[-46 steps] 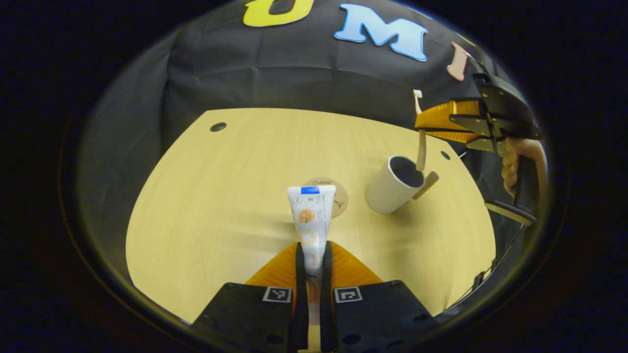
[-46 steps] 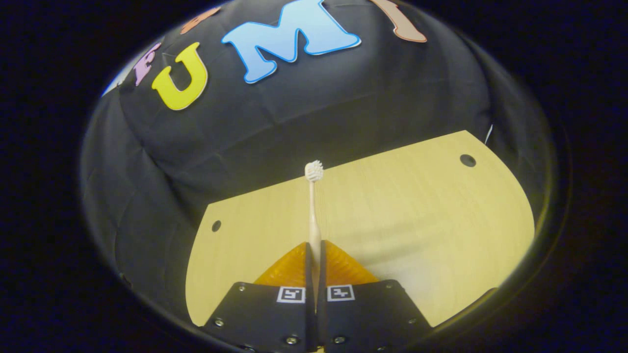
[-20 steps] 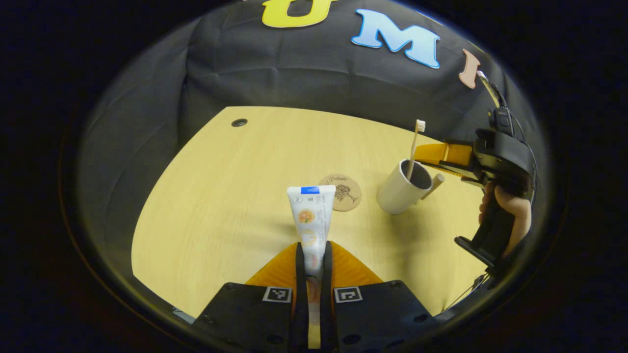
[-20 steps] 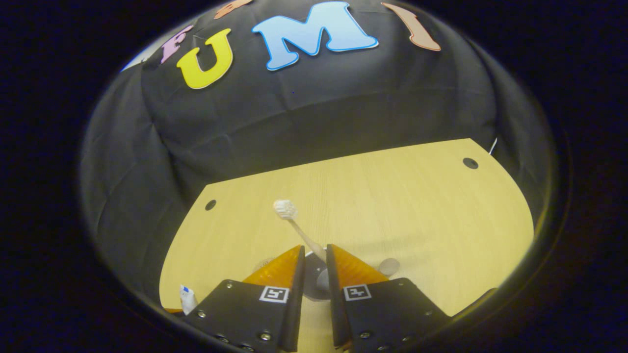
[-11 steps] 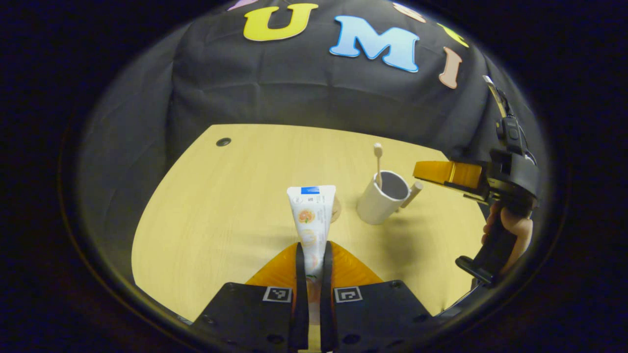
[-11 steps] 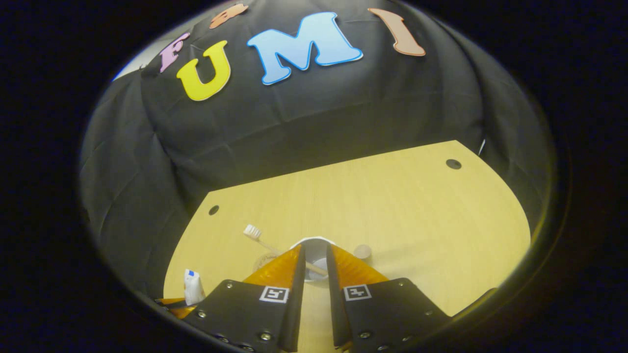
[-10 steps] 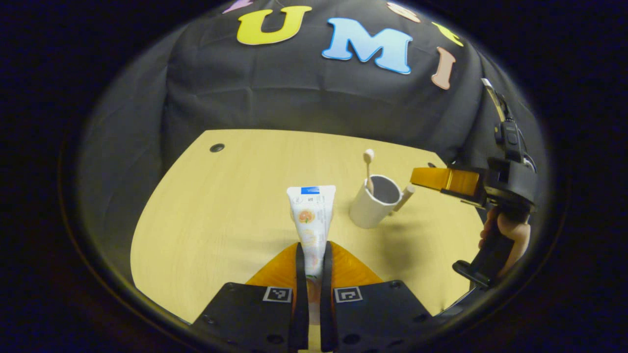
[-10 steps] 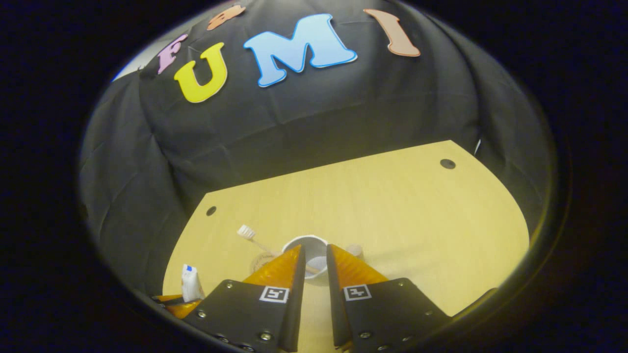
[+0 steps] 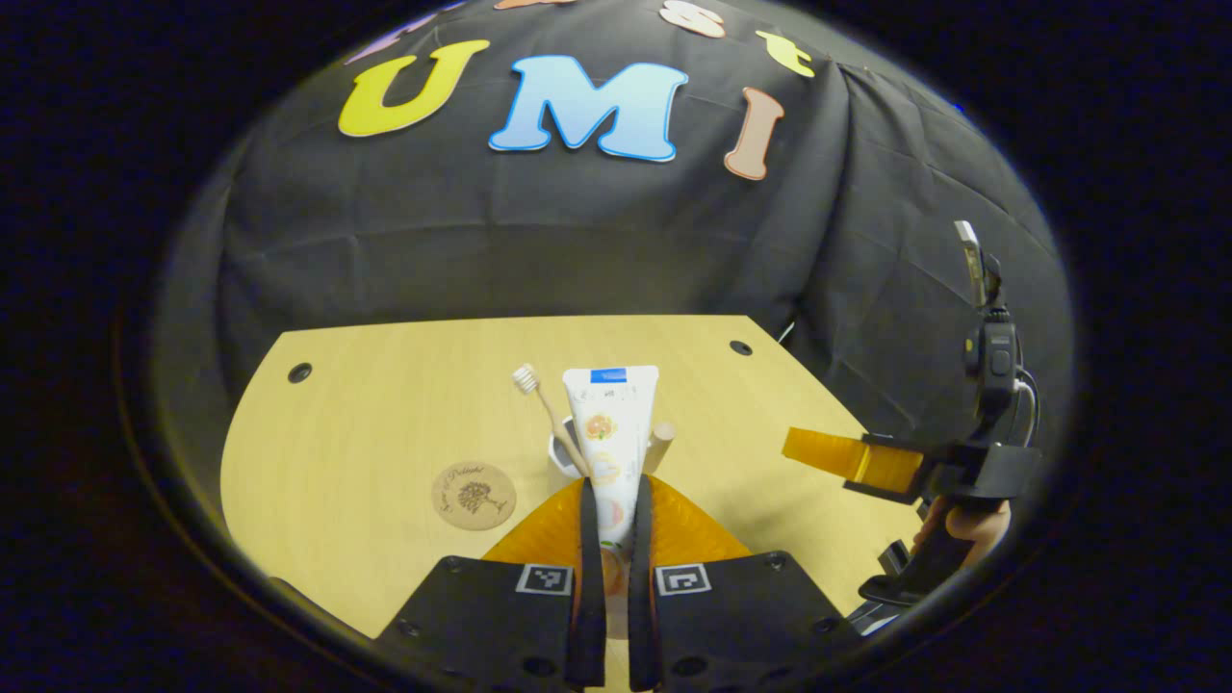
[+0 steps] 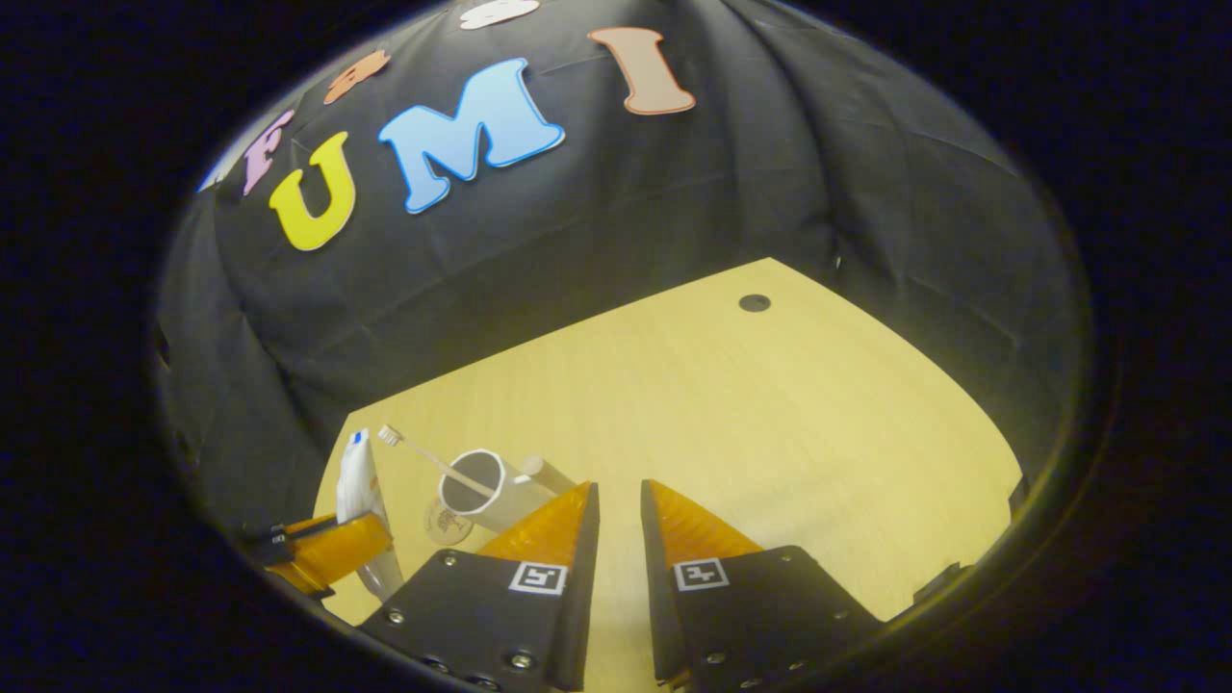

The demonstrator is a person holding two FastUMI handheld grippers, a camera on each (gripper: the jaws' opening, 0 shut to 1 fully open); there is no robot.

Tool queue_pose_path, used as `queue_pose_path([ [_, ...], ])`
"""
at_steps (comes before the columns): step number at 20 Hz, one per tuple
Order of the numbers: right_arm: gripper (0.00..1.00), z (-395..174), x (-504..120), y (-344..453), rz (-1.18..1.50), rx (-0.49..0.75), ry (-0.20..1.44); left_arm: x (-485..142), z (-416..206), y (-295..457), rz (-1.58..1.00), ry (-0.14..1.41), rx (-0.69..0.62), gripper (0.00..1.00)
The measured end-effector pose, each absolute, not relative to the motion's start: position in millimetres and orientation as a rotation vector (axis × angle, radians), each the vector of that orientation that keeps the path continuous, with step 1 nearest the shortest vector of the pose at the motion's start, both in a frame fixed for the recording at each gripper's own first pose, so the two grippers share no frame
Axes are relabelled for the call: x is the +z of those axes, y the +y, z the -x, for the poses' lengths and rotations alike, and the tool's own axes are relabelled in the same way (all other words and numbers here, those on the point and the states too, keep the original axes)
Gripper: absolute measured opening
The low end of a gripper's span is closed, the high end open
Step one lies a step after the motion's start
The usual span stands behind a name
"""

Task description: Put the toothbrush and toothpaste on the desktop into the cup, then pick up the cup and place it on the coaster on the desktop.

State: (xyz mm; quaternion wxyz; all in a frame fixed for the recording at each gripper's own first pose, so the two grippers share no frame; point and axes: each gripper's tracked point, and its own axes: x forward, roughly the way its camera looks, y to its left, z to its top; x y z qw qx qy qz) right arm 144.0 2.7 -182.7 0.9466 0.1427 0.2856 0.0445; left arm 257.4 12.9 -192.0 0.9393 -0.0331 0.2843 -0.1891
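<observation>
The toothbrush [image 9: 541, 404] now leans inside the white cup [image 10: 478, 493], where 2.3 s ago the right tongs [image 10: 616, 510] still pinched it above the rim. Those tongs now stand spread and empty, drawn back to the cup's side. The left tongs [image 9: 611, 505] stay pressed on the toothpaste tube [image 9: 610, 438], which has swung in line with the cup. The coaster [image 9: 473, 495] lies bare on the worktop [image 9: 385, 404] near the cup. Likely next: the tube goes in.
</observation>
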Motion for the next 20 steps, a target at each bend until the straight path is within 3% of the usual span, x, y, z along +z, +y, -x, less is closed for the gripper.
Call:
queue_pose_path([
  [10,0.26,-119.4,-200.8,-66.1,-0.338,-0.031,0.625,-167.9,-384.1,17.7,-0.021,0.393,-0.45,0.17],
  [20,0.26,-103.0,-225.5,-74.4,-0.289,-0.026,0.709,-205.3,-423.5,34.0,0.029,0.351,-0.322,0.17],
])
